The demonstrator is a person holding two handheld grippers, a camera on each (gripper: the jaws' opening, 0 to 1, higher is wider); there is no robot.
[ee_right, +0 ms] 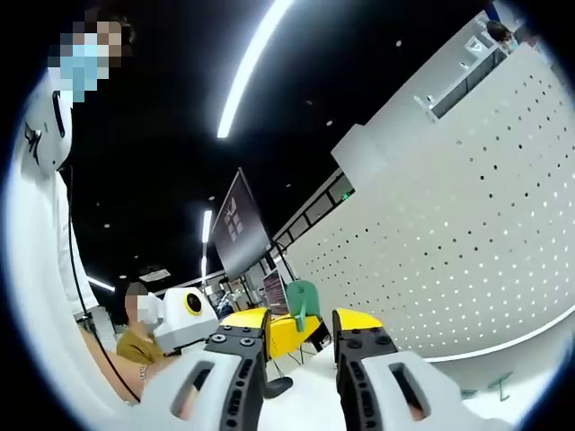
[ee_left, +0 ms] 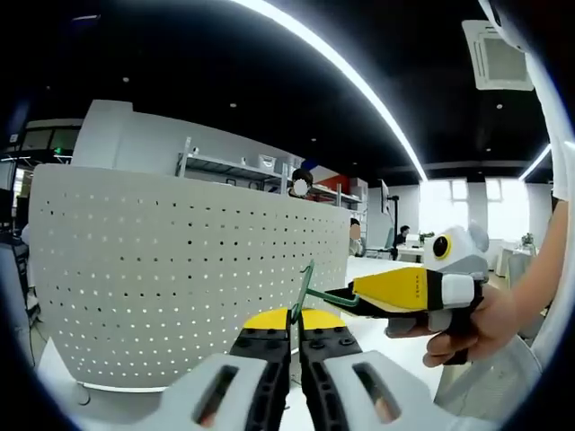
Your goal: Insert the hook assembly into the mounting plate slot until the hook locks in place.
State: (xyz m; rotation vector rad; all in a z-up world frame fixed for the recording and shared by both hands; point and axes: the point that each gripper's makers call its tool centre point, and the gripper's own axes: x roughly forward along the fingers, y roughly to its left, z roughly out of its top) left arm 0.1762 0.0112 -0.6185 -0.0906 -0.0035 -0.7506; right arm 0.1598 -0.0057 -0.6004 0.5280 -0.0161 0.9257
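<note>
The thin green plastic hook [ee_left: 303, 289] is pinched in the left gripper [ee_left: 294, 334], jaws pressed together on it, just beside the curved white perforated metal plate [ee_left: 180, 269]. The right gripper [ee_right: 301, 339] sits spread around the hook's end.

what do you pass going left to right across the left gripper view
white perforated panel → green hook pinched in the left gripper → right gripper with yellow jaws → hand holding it
</note>
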